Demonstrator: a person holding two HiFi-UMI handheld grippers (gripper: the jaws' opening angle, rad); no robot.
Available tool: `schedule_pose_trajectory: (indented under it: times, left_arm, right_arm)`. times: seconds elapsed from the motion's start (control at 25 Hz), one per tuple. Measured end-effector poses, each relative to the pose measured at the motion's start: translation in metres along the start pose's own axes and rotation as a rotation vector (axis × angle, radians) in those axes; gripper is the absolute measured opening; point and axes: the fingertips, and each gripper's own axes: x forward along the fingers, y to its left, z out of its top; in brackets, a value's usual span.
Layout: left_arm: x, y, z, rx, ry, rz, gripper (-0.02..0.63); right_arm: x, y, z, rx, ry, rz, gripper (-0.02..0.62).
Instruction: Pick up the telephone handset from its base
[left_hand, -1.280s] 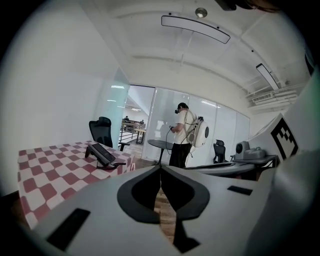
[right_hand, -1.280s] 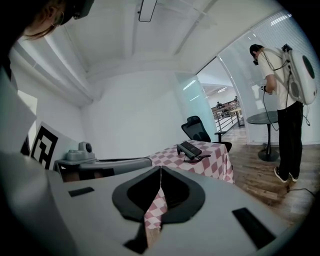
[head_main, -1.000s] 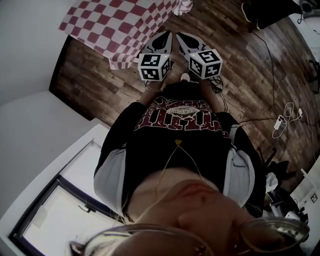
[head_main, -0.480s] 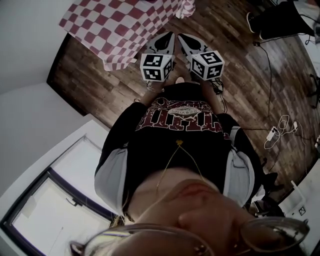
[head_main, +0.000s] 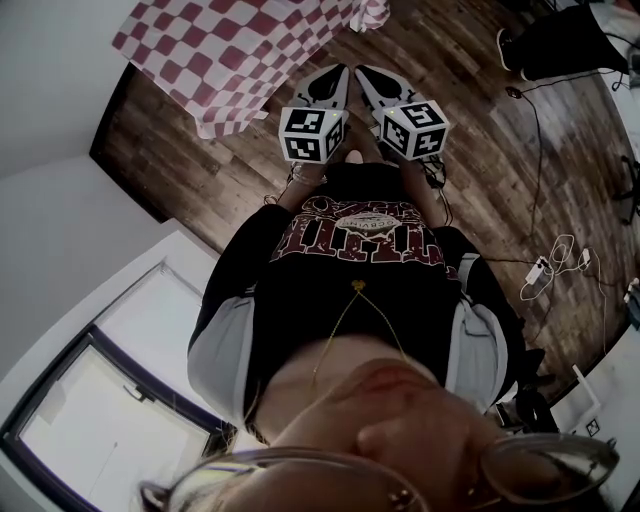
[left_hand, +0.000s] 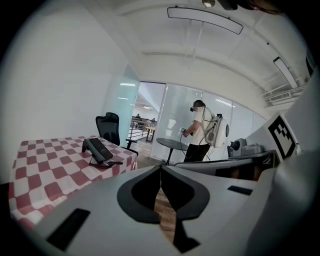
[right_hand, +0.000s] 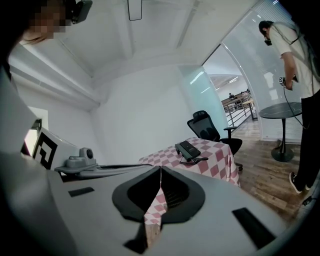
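The black telephone (left_hand: 100, 151) with its handset on the base and a coiled cord lies on the table with the red-and-white checked cloth (left_hand: 45, 170), some way ahead of me. The right gripper view also has the telephone (right_hand: 188, 150) on the cloth (right_hand: 210, 162). In the head view only the cloth's corner (head_main: 230, 60) shows, without the phone. My left gripper (head_main: 338, 70) and right gripper (head_main: 362, 72) are held side by side in front of my chest, over the wooden floor. Both are shut and empty, the left gripper (left_hand: 160, 167) and the right gripper (right_hand: 160, 167) far from the telephone.
A black office chair (left_hand: 107, 127) stands behind the table. A round dark table (right_hand: 282, 110) and another person (left_hand: 200, 130) wearing a headset and backpack are off to the right. Cables and a plug (head_main: 550, 265) lie on the wooden floor (head_main: 480, 150); a white wall (head_main: 60, 230) is at left.
The floor and the table's corner have slid leftward in the head view as I moved. Both grippers keep their place before my chest and stay shut.
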Motion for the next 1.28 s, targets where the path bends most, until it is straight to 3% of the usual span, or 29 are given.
schedule_pose_trajectory:
  times: [1.28]
  left_arm:
    - [0.093, 0.102, 0.042, -0.014, 0.006, -0.052, 0.011]
  right_arm:
    - [0.124, -0.059, 0.049, 0.019, 0.003, -0.011, 0.018]
